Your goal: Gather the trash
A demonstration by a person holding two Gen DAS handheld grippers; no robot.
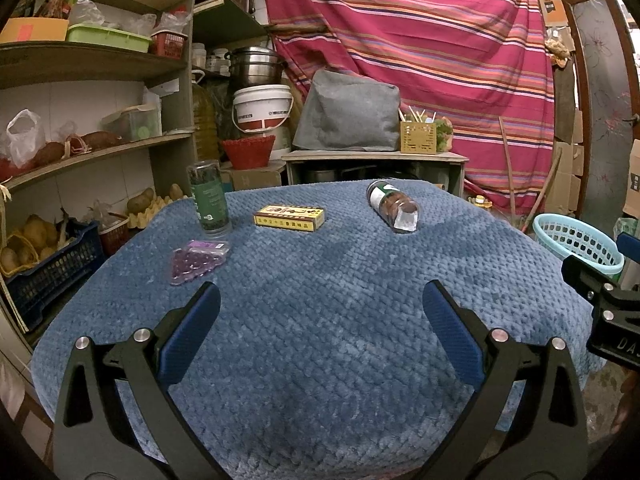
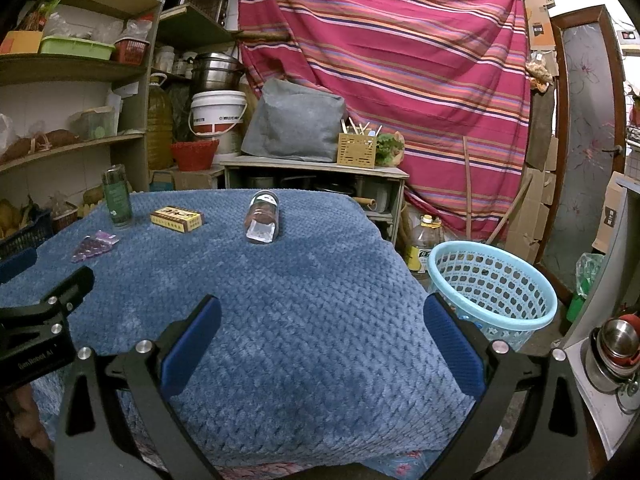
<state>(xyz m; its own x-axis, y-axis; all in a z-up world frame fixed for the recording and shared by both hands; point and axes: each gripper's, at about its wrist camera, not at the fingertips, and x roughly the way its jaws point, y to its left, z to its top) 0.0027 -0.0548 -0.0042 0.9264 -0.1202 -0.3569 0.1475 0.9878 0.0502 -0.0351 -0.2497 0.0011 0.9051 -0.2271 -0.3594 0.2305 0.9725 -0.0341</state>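
Note:
On the blue quilted table cover [image 1: 320, 320] stand and lie four items: an upright green-labelled jar [image 1: 209, 200], a yellow box [image 1: 289, 216], a clear bottle on its side [image 1: 393, 207] and a purple plastic packet [image 1: 198, 261]. The right wrist view shows the same jar [image 2: 117, 196], box [image 2: 177, 218], bottle [image 2: 262, 218] and packet [image 2: 94, 245]. A light blue mesh basket [image 2: 494, 288] stands on the floor right of the table. My left gripper [image 1: 320, 300] hovers open over the near part of the cover, holding nothing. My right gripper [image 2: 322, 312] is open too, near the table's right edge.
Shelves with produce, bags and crates [image 1: 80, 140] fill the left side. Behind the table stands a low cabinet [image 1: 376, 164] with a grey bag and a yellow holder. A striped cloth [image 1: 420, 60] hangs at the back. Steel bowls [image 2: 616, 348] sit at the far right.

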